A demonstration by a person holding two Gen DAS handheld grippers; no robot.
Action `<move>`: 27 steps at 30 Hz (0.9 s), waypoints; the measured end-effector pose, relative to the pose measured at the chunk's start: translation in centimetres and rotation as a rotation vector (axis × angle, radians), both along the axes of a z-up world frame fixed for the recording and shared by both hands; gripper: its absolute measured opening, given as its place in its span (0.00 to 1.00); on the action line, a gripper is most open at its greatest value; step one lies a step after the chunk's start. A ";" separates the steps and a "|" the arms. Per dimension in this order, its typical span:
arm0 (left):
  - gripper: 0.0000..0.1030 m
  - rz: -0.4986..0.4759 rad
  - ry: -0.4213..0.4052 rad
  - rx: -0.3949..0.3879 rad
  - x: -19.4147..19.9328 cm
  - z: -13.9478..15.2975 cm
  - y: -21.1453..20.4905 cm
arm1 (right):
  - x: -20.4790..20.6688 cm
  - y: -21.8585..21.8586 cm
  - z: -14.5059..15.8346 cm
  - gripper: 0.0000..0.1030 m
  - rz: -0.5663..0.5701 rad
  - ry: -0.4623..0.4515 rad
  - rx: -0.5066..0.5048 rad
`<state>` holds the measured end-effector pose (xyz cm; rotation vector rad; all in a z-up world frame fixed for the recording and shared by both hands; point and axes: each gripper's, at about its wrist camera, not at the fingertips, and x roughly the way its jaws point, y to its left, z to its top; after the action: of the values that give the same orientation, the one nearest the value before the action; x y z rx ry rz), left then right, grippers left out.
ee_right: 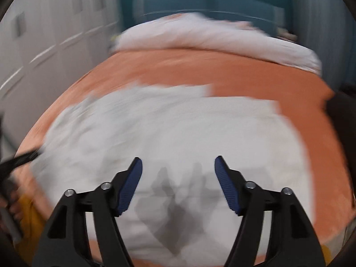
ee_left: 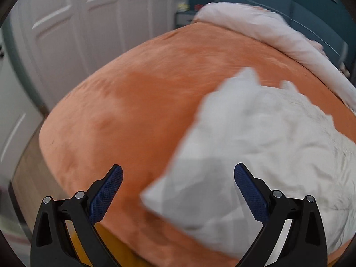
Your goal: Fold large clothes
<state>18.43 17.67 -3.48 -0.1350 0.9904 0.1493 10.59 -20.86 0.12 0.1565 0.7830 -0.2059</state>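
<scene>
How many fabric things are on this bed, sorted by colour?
White, 2: the garment spread out in front, and the rolled duvet at the far end.
Orange, 1: the bed cover under both.
Total: 3.

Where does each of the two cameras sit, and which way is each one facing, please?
Left wrist: on the left gripper, looking down and forward across the orange bed toward white doors; its open fingers frame the white garment edge.
Right wrist: on the right gripper, facing down the bed toward the duvet and teal headboard; open fingers hang over the garment; a hand shows at far left.
Shared: bed, garment, duvet, headboard.
</scene>
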 end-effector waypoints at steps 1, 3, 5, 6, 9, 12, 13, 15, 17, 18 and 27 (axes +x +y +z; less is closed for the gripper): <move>0.95 0.026 0.024 -0.028 0.1 -0.7 1.2 | -0.5 -2.8 -0.4 0.64 -0.090 0.017 0.017; 0.94 0.060 0.090 -0.146 0.1 -2.6 3.4 | -1.8 -7.9 -1.7 0.64 -0.253 0.043 0.089; 0.87 0.067 0.120 -0.245 0.1 -3.9 4.0 | -2.7 -11.2 -3.4 0.64 -0.354 0.077 0.111; 0.81 0.051 0.116 -0.271 0.1 -4.3 3.7 | -2.5 -12.6 -5.0 0.60 -0.381 0.138 0.112; 0.24 -0.041 0.103 -0.290 0.2 -3.7 2.0 | -2.3 -13.6 -6.7 0.24 -0.325 0.174 0.250; 0.05 -0.095 0.055 -0.237 -0.3 -1.0 0.9 | -3.1 -12.9 -3.6 0.09 -0.301 0.059 0.249; 0.05 -0.101 0.045 -0.227 -0.5 -0.6 0.9 | -3.2 -13.0 -3.5 0.09 -0.300 0.050 0.229; 0.05 -0.101 0.066 -0.225 -0.5 -1.0 1.0 | -2.3 -13.3 -6.3 0.22 -0.296 0.152 0.175; 0.07 -0.087 0.106 -0.201 -0.1 -2.6 1.0 | -1.0 -13.6 -8.9 0.32 -0.270 0.259 0.151; 0.07 -0.079 0.117 -0.199 -0.2 -3.0 1.0 | -0.7 -13.1 -7.7 0.31 -0.302 0.253 0.113; 0.63 0.094 0.063 -0.406 -2.1 -2.0 4.0 | 3.9 -0.7 2.6 0.30 0.001 0.039 -0.004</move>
<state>16.31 21.72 -5.53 -0.5519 1.0682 0.0364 14.45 -21.55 2.70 0.1486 0.8210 -0.2099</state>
